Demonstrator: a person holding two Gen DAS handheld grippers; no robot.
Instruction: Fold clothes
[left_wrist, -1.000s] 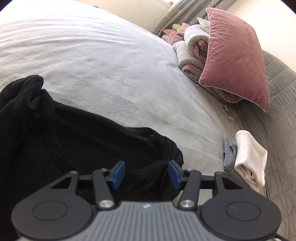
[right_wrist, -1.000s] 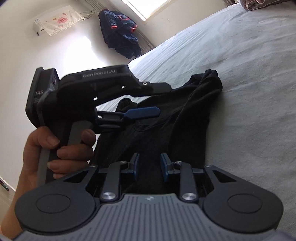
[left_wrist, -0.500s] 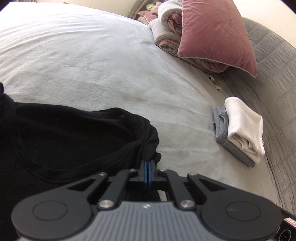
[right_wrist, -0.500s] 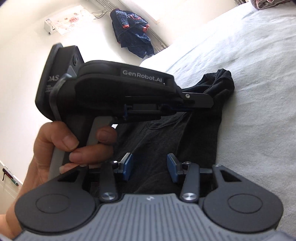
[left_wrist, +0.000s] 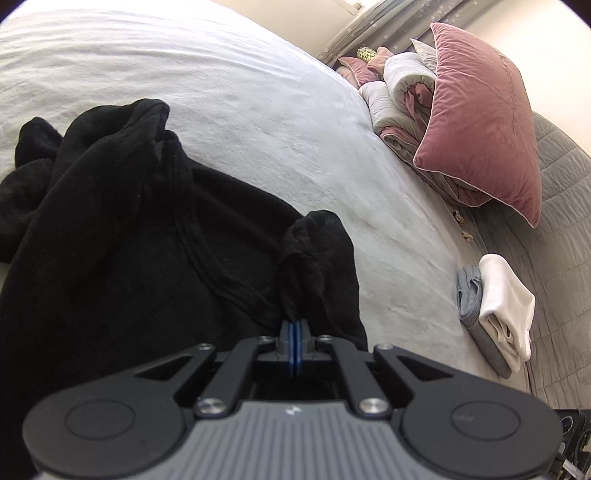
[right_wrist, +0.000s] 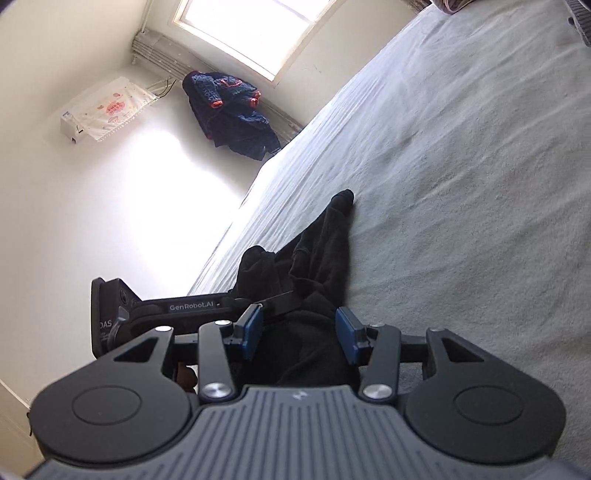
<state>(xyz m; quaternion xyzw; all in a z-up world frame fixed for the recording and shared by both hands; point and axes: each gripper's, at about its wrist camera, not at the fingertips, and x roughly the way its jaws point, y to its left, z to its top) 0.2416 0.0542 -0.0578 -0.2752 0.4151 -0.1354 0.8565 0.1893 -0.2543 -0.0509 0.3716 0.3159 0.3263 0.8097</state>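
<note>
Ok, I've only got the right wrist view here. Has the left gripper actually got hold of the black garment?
Observer: Yes. The left gripper has its fingers shut on a bunched fold of the black garment.
Operator: Is anything folded already?
Observer: A folded white piece and a folded grey piece lie together on the bed, off to the right.
Operator: And beyond those?
Observer: A pink pillow leans on rolled bedding.
</note>
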